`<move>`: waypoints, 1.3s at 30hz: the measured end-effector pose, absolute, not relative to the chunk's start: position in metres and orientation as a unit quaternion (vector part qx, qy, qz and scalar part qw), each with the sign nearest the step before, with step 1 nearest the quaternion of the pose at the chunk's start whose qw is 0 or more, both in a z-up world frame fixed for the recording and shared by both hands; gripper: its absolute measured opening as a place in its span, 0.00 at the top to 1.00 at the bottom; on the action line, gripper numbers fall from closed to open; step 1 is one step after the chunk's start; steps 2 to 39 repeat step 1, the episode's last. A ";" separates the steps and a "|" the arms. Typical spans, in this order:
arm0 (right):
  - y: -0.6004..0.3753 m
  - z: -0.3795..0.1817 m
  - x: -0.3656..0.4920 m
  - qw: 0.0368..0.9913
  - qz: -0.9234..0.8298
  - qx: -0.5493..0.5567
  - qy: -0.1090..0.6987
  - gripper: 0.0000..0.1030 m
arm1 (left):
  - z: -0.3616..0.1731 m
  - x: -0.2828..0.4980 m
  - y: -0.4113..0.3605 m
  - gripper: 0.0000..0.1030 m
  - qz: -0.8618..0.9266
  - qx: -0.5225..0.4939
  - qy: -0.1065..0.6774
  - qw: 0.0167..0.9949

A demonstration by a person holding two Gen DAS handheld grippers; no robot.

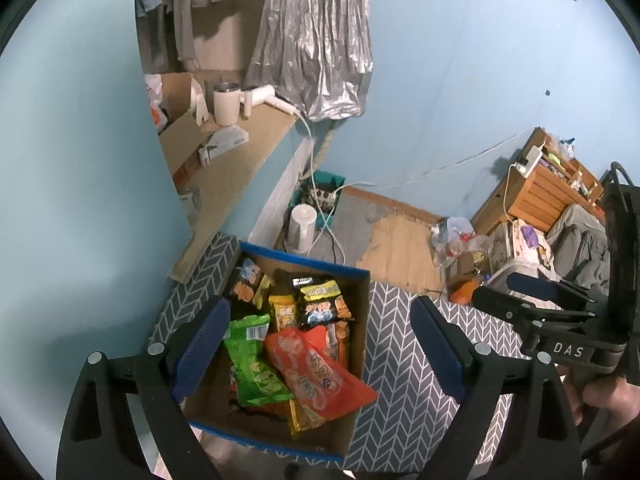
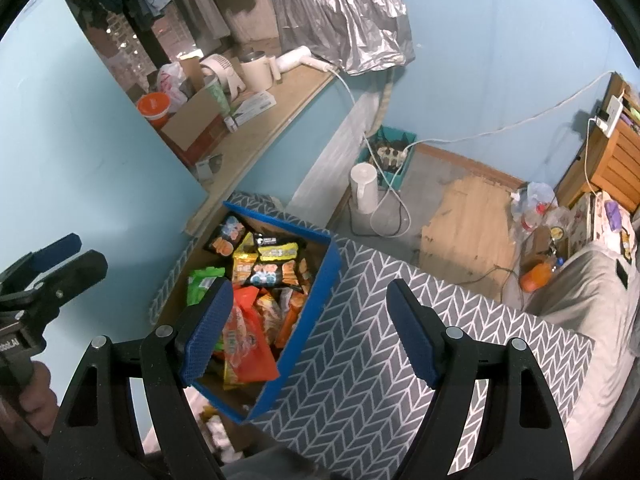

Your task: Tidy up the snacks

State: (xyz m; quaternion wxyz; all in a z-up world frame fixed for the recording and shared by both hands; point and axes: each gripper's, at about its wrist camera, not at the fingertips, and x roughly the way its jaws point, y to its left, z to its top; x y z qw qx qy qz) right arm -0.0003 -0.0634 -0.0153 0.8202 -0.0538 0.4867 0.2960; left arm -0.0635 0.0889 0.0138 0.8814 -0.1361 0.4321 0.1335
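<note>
A cardboard box with blue-taped rims (image 1: pixel 360 300) (image 2: pixel 312 300) stands on a grey herringbone-patterned surface (image 1: pixel 400 380) (image 2: pixel 360 360). Inside lie several snack packets: an orange packet (image 1: pixel 316 368) (image 2: pixel 248 344), a green one (image 1: pixel 252 360) (image 2: pixel 202 278) and a black one (image 1: pixel 324 304) (image 2: pixel 276 268). My left gripper (image 1: pixel 316 356) hovers over the box, open, nothing between its blue pads. My right gripper (image 2: pixel 308 332) hangs open over the box's right wall; it also shows at the right of the left wrist view (image 1: pixel 528 296).
A wooden ledge (image 1: pixel 240 172) (image 2: pixel 272 120) with cups, boxes and a hair dryer runs along the blue wall behind the box. A white kettle (image 1: pixel 302 228) (image 2: pixel 366 188), cables and a teal bin sit on the floor. Clutter and wooden shelves fill the right side.
</note>
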 end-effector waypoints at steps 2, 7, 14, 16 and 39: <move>-0.064 -0.015 0.004 0.820 0.295 -0.053 0.487 0.24 | 0.013 -0.062 0.089 0.10 0.137 -0.136 0.437 0.879; -0.064 -0.015 0.004 0.820 0.295 -0.053 0.487 0.24 | 0.013 -0.062 0.089 0.10 0.137 -0.136 0.437 0.879; -0.064 -0.015 0.004 0.820 0.295 -0.053 0.487 0.24 | 0.013 -0.062 0.089 0.10 0.137 -0.136 0.437 0.879; -0.064 -0.015 0.004 0.820 0.295 -0.053 0.487 0.24 | 0.013 -0.062 0.089 0.10 0.137 -0.136 0.437 0.879; -0.064 -0.015 0.004 0.820 0.295 -0.053 0.487 0.24 | 0.013 -0.062 0.089 0.10 0.137 -0.136 0.437 0.879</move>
